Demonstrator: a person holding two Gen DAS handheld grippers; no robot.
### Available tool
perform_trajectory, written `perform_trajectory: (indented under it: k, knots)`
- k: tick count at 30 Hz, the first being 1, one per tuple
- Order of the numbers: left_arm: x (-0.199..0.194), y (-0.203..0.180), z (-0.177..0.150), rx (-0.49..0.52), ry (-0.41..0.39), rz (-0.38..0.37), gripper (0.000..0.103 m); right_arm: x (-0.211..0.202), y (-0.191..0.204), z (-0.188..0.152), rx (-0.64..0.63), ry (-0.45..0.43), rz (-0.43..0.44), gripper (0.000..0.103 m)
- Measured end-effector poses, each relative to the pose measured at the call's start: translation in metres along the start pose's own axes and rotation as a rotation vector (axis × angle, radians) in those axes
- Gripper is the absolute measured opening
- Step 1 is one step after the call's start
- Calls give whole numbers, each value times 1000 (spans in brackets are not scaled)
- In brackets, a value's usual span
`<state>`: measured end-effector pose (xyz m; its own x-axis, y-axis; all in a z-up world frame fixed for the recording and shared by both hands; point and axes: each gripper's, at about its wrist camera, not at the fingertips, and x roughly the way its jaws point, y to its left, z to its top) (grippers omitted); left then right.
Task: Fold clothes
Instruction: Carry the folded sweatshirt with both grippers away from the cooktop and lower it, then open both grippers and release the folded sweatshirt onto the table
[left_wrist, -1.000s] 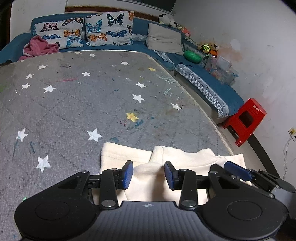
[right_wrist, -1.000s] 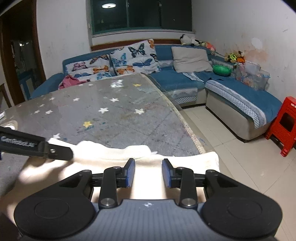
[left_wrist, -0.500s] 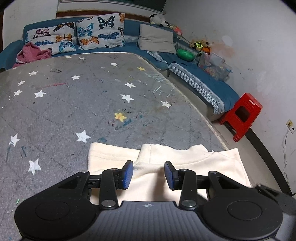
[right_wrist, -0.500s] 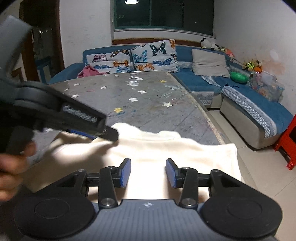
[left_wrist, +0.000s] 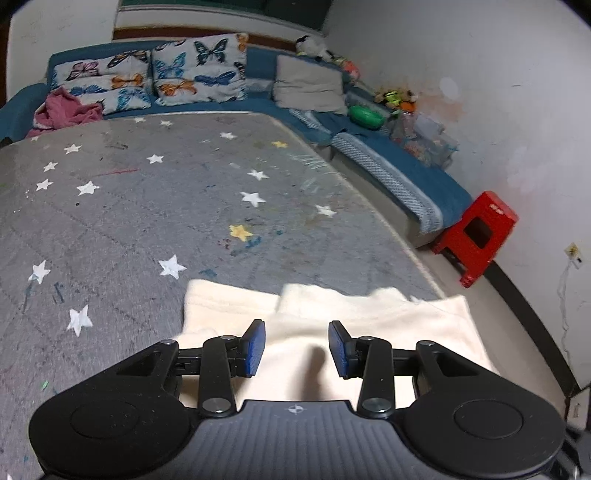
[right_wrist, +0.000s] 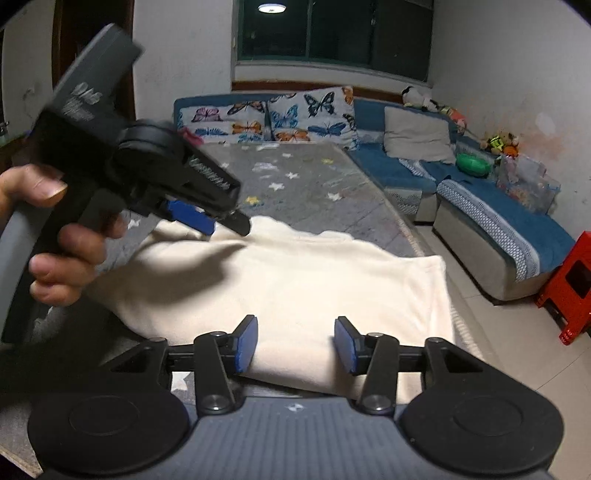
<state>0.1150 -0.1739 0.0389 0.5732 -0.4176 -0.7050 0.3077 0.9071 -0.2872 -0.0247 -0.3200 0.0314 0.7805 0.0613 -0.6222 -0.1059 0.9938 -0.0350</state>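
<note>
A cream garment lies folded at the near right corner of the grey star-patterned mat. My left gripper hovers over the garment's near part. Its jaws are opening a little and nothing is pinched between the blue pads. In the right wrist view the same garment spreads ahead of my right gripper. That gripper's jaws are opening above the cloth's near edge and are not pressing on it. The left gripper, held by a hand, reaches over the garment's far left corner.
The mat's right edge drops to a tiled floor. A blue corner sofa with butterfly cushions wraps the far side and holds a pink cloth. A red plastic stool stands by the wall.
The right gripper has pulled back from the garment and its jaws have widened. It has left the left wrist view. The left gripper now looms larger in the right view.
</note>
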Motion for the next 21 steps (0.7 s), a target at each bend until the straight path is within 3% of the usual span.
perform_trajectory:
  k: [13, 21]
  knots:
    - [-49, -3, -49, 72, -5, -8, 52, -8, -21, -10, 111, -1, -43, 59]
    - [-55, 2, -70, 97, -9, 0, 57, -4, -21, -16, 143, 20, -56, 72]
